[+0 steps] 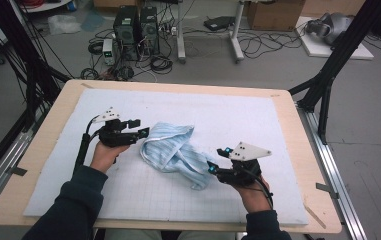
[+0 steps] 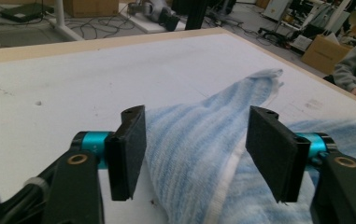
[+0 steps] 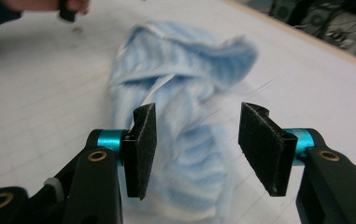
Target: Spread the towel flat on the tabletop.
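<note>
— Holding both claws over the mat (image 1: 258, 120), we have the towel (image 1: 173, 150) lying crumpled between them. Where does yours sit?

— Our left claw (image 1: 140, 131) is just beside the towel's near edge. In the left gripper view its jaws stand wide apart, and the striped blue cloth (image 2: 199, 154) runs up between them and off ahead to the right. Whether a jaw touches it, we cannot tell.

— And ours, the right claw (image 1: 214, 167), is at the opposite end, against the towel's lower corner. In the right gripper view the jaws are apart too, gripping nothing; the towel (image 3: 185, 121) lies straight ahead, partly between them, blurred.

— We see a hand (image 3: 45, 5) beyond the towel there.

— Yes, at the top edge, holding something dark.
</note>
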`<state>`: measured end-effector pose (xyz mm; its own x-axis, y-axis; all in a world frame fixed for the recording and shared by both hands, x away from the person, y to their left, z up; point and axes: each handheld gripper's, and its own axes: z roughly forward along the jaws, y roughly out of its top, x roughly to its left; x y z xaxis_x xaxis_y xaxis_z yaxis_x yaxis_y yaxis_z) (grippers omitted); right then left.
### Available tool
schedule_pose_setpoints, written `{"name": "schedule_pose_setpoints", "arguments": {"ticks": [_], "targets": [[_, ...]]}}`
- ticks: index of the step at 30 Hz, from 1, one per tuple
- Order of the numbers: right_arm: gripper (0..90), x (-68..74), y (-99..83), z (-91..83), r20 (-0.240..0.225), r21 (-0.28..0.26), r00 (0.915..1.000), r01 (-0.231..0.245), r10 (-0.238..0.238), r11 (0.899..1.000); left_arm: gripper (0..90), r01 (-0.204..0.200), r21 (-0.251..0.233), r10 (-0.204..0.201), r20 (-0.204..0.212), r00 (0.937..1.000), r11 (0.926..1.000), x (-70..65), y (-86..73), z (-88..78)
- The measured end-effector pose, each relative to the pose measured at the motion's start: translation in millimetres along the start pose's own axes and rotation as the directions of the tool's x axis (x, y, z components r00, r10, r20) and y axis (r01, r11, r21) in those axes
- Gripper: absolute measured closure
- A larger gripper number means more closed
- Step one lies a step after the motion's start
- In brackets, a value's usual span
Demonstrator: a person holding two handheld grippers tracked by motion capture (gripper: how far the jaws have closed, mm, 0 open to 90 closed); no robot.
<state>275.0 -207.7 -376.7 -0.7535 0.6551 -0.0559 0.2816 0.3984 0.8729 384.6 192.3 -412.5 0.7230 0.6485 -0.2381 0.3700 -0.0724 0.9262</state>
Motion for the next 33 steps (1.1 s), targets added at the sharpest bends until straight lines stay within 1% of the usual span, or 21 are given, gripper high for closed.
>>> {"name": "schedule_pose_setpoints", "arguments": {"ticks": [3, 7, 8, 9, 12, 13, 14, 15, 16, 18, 19, 20, 21, 24, 26, 27, 28, 30, 31, 32, 33], "targets": [[48.7, -4.7, 9.2, 1.8, 0.024, -0.031, 0.9994, -0.023, 0.024, 0.999, 33.2, -0.004, -0.011, 0.004, 0.01, 0.9999, 0.9999, -2.2, -2.2, -7.4], [53.0, -9.4, 19.6, 12.9, 0.02, -0.03, 0.9996, -0.021, 0.022, 0.999, 30.8, -0.026, -0.027, 0.026, 0.005, 0.9996, 0.9993, -4.4, -5.0, -14.7], [58.0, -11.1, 24.3, 22.1, 0.016, -0.02, 0.9997, -0.018, 0.018, 1.0, 30.7, -0.028, -0.027, 0.029, 0.004, 0.9996, 0.9992, -4.2, -6.1, -16.4], [58.0, -11.1, 24.3, 22.1, 0.016, -0.02, 0.9997, -0.018, 0.018, 1.0, 30.7, -0.028, -0.03, 0.028, 0.001, 0.9996, 0.9992, -3.5, -7.1, -17.8], [66.0, -11.0, 33.7, 40.4, -0.003, 0.02, 1.0, -0.005, 0.005, 1.0, 31.1, -0.021, -0.032, 0.021, -0.008, 0.9998, 0.9993, 1.8, -7.1, -22.1], [67.3, -10.8, 36.1, 45.1, -0.009, 0.035, 1.0, -0.001, 0.001, 0.999, 31.2, -0.017, -0.037, 0.016, -0.012, 0.9998, 0.9992, 3.6, -7.1, -23.6], [67.8, -10.4, 41.3, 59.3, -0.037, 0.067, 0.9993, 0.002, 0.001, 0.998, 31.7, -0.014, -0.036, 0.014, -0.015, 0.9998, 0.9993, 5.1, -7.2, -24.8], [67.8, -10.4, 41.3, 59.3, -0.037, 0.067, 0.9993, 0.002, 0.001, 0.998, 31.7, -0.012, -0.036, 0.011, -0.015, 0.9998, 0.9993, 5.9, -7.6, -25.6], [67.4, -9.9, 43.3, 67.3, -0.05, 0.089, 0.9987, 0.003, 0.001, 0.996, 31.9, -0.01, -0.037, 0.01, -0.015, 0.9998, 0.9993, 6.3, -8.2, -26.1], [62.3, -10.8, 46.3, 84.3, -0.06, 0.132, 0.9982, 0.005, 0.003, 0.991, 32.9, -0.013, -0.036, 0.012, -0.013, 0.9998, 0.9993, 7.0, -8.9, -26.3], [52.3, -15.4, 48.3, 101.3, -0.045, 0.169, 0.9987, -0.016, 0.024, 0.986, 33.4, -0.013, -0.034, 0.013, -0.012, 0.9998, 0.9993, 7.3, -9.0, -26.1], [52.3, -15.4, 48.3, 101.3, -0.045, 0.169, 0.9987, -0.016, 0.024, 0.986, 33.4, -0.012, -0.035, 0.011, -0.014, 0.9998, 0.9993, 7.4, -9.1, -25.8], [48.8, -19.0, 48.7, 109.7, -0.035, 0.184, 0.9983, -0.039, 0.047, 0.982, 33.5, -0.011, -0.035, 0.011, -0.013, 0.9999, 0.9993, 7.3, -9.3, -25.6], [37.5, -27.8, 49.9, 135.9, -0.037, 0.244, 0.9951, -0.08, 0.091, 0.966, 34.0, -0.013, -0.03, 0.012, -0.01, 0.9999, 0.9995, 7.8, -10.0, -24.3], [35.7, -30.5, 50.7, 154.5, -0.068, 0.285, 0.9934, -0.07, 0.093, 0.956, 34.3, -0.009, -0.027, 0.009, -0.011, 0.9999, 0.9996, 8.6, -10.6, -23.8], [41.3, -30.5, 51.8, 171.9, -0.088, 0.333, 0.9919, -0.057, 0.091, 0.941, 34.4, -0.003, -0.03, 0.002, -0.008, 1.0, 0.9996, 8.7, -10.7, -23.6], [41.3, -30.5, 51.8, 171.9, -0.088, 0.333, 0.9919, -0.057, 0.091, 0.941, 34.4, -0.003, -0.029, 0.003, -0.006, 1.0, 0.9996, 9.1, -10.7, -23.6], [66.4, -30.2, 52.3, 185.9, -0.136, 0.388, 0.9884, -0.009, 0.067, 0.922, 35.0, -0.005, -0.03, 0.005, -0.009, 1.0, 0.9995, 9.9, -10.6, -24.2], [75.8, -29.8, 53.0, 190.3, -0.154, 0.4, 0.9867, 0.015, 0.052, 0.916, 35.0, 0.0, -0.032, 0.0, -0.007, 1.0, 0.9995, 9.7, -10.4, -24.8], [80.5, -29.4, 55.4, 191.6, -0.161, 0.404, 0.9867, 0.045, 0.023, 0.914, 35.3, -0.005, -0.035, 0.004, -0.009, 0.9999, 0.9994, 10.2, -10.2, -25.8], [82.2, -29.4, 59.0, 190.7, -0.164, 0.397, 0.9865, 0.063, 0.003, 0.916, 35.7, -0.001, -0.037, 0.001, -0.01, 1.0, 0.9993, 10.4, -9.8, -26.8]]}}
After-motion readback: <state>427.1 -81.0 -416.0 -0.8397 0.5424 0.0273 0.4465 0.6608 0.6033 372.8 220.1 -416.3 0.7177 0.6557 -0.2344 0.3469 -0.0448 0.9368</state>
